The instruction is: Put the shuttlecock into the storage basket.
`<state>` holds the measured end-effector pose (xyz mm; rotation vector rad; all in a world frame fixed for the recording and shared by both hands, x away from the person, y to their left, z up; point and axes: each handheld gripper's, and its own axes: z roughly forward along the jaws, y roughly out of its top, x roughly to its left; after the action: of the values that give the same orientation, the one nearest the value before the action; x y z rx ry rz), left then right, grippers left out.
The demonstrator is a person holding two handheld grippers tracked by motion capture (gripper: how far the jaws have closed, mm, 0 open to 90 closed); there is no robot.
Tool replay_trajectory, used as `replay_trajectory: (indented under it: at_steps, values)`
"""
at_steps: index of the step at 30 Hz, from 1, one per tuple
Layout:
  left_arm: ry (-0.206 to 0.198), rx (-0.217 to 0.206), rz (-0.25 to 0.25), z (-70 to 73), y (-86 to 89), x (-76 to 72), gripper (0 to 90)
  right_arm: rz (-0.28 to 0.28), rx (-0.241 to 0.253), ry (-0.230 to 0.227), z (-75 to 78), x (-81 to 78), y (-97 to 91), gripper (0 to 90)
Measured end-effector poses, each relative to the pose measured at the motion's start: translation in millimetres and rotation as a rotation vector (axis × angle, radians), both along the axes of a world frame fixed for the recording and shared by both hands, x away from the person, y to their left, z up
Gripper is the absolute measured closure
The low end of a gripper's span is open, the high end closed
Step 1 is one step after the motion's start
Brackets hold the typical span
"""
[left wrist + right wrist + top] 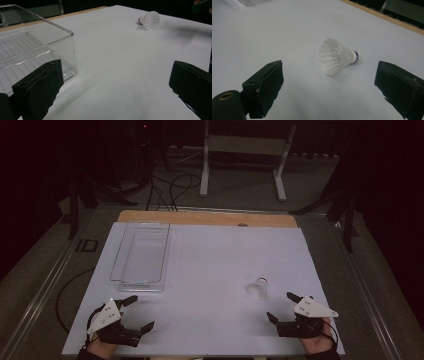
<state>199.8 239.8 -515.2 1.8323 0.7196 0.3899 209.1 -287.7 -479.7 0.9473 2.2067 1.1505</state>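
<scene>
A white feather shuttlecock [258, 288] lies on its side on the white table sheet, right of centre. It also shows far off in the left gripper view [150, 20] and close ahead in the right gripper view [337, 59], cork end with a blue band pointing right. My right gripper [282, 306] rests near the table's front right, open, just short of the shuttlecock, nothing between its jaws. My left gripper [140, 312] sits at the front left, open and empty, right in front of a clear plastic box [141, 255].
The clear box [32, 50] is empty with a ribbed floor, long side running away from me. A wooden table edge [207, 217] shows beyond the white sheet. Cables and a white stand's legs [242, 165] lie on the dark floor behind.
</scene>
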Motion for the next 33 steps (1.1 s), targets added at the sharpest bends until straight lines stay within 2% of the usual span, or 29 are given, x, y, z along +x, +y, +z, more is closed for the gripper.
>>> replay_trajectory:
  at_steps: [2,5,6,9,10,11,17,18,26,33]
  values:
    - [0.001,0.002,0.001,-0.1,0.0,0.2,0.0,-0.007,-0.006,-0.020,8.9,-2.0,1.0,8.5]
    - [0.006,0.000,-0.001,-0.3,-0.4,0.7,0.1,-0.010,-0.004,-0.017,13.8,-1.6,2.1,8.4]
    - [0.006,0.002,-0.001,-0.4,-0.7,0.8,0.1,-0.027,-0.018,-0.019,17.8,0.0,3.3,8.4]
    - [0.008,0.001,-0.002,-0.3,-1.2,0.7,0.1,-0.029,-0.028,-0.015,20.0,2.1,4.2,8.5]
    - [0.006,-0.001,-0.002,0.0,-1.6,0.5,0.1,-0.037,-0.057,-0.011,20.9,4.5,4.6,8.4]
    - [0.006,-0.001,-0.002,0.0,-1.6,0.5,0.1,-0.037,-0.057,-0.011,20.9,4.5,4.6,8.4]
    - [0.008,-0.003,-0.005,0.3,-1.4,0.6,0.1,-0.044,-0.067,0.019,25.3,7.2,9.5,8.4]
    - [0.007,-0.004,-0.004,0.4,-1.2,0.5,0.1,-0.051,-0.080,0.017,27.7,8.1,11.4,8.4]
    - [0.009,0.000,-0.006,0.3,-1.6,0.5,0.1,-0.049,-0.089,0.033,36.1,12.8,15.5,8.4]
    - [0.012,-0.003,-0.006,0.3,-1.2,0.7,0.1,-0.068,-0.094,0.082,40.6,18.0,19.6,8.5]
